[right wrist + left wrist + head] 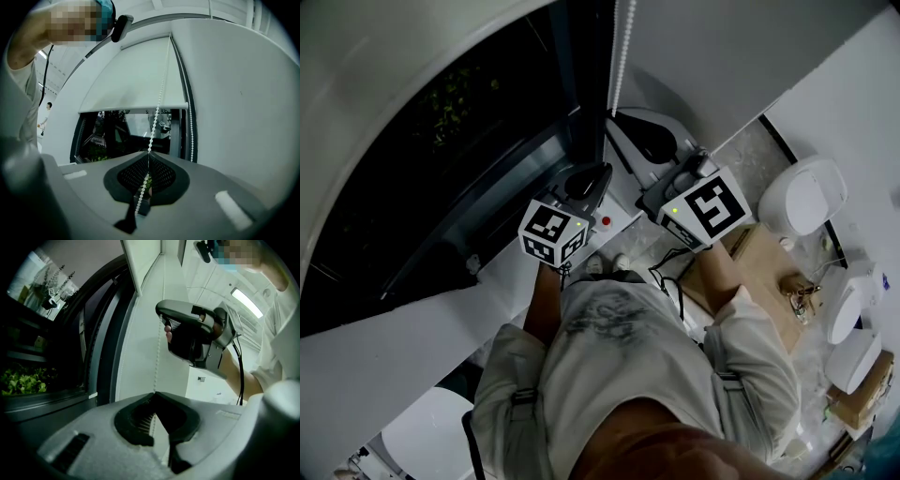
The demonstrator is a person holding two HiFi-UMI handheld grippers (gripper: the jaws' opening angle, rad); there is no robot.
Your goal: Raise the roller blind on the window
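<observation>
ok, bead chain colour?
White; the bead chain shows best in the right gripper view.

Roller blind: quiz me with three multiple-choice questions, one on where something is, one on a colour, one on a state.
1. In the right gripper view, the bead chain hangs from the roller blind at its: A left end, B middle, C right end.
2. The chain's colour: A black, B white, C red.
3. The right gripper is: A open, B shut on the bead chain, C shut on the blind's fabric.

C, the strands run down the blind's right edge; B, the beads are white; B, its jaws pinch the chain.
</observation>
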